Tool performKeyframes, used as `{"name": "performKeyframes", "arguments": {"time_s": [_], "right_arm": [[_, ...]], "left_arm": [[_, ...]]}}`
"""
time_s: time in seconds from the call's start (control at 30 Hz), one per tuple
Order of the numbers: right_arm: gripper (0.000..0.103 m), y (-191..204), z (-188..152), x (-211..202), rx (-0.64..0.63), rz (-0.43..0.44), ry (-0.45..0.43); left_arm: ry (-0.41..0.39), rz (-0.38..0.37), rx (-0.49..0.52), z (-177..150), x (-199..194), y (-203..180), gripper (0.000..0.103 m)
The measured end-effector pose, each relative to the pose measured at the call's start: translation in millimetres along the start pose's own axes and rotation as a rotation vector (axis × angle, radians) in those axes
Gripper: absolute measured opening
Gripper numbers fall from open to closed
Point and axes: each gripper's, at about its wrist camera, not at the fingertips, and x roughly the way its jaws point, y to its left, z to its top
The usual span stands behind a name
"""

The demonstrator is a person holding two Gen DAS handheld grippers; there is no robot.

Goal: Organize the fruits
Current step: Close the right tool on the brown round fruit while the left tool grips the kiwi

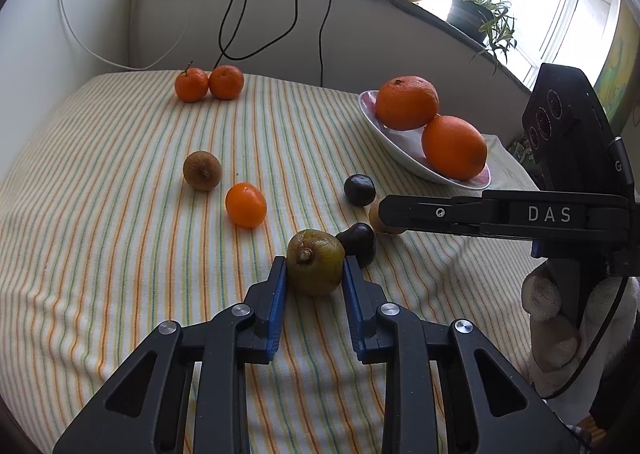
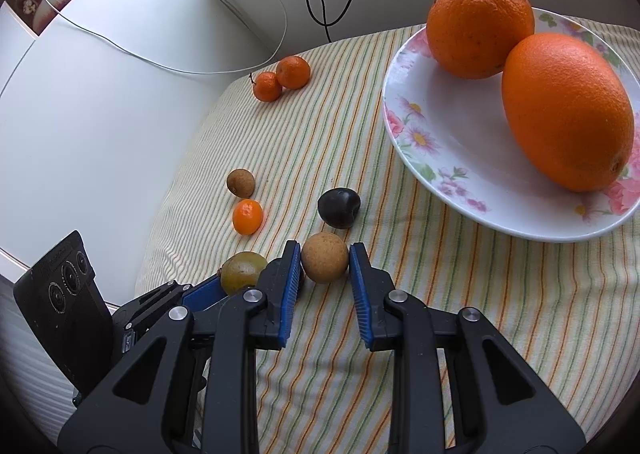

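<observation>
Gripping a wrinkled, olive-brown fruit (image 1: 315, 268) (stem stub facing up), the left gripper (image 1: 315, 274) pinches it; right gripper (image 2: 325, 266) clamps a tan round fruit (image 2: 324, 257).

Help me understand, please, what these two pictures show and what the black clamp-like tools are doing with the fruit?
No robot arm here: a person holds a hand tool with two jaws in each hand, and each tool carries its own wide-angle camera. One picture looks along the left gripper, the other along the right gripper. The left one is shut on a greenish-brown fruit; the right one is shut on a round tan fruit. On the striped cloth lie two mandarins, a brown fruit, a small orange fruit and two dark fruits. A flowered plate holds two big oranges.
</observation>
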Motion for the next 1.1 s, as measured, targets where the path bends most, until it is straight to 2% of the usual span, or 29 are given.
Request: {"name": "performKeyframes", "arguments": {"time_s": [0.2,0.77,1.1], "right_arm": [[0.026,-6.4,-2.4,-8.8,0.006,0.001,-0.014],[0.026,-16.5,-8.9,-62.0,-0.009,-0.014,-0.113],[0.026,-23.9,4.2,-81.7,-0.051,-0.111,-0.188]], "left_arm": [[-0.022,-0.009,-0.037,2.0,-8.0,5.1,0.025],[-0.053,-0.058,0.007,29.1,0.2,-23.8,0.025],[-0.057,-0.08,0.055,57.7,19.2,-47.4,0.025]]}}
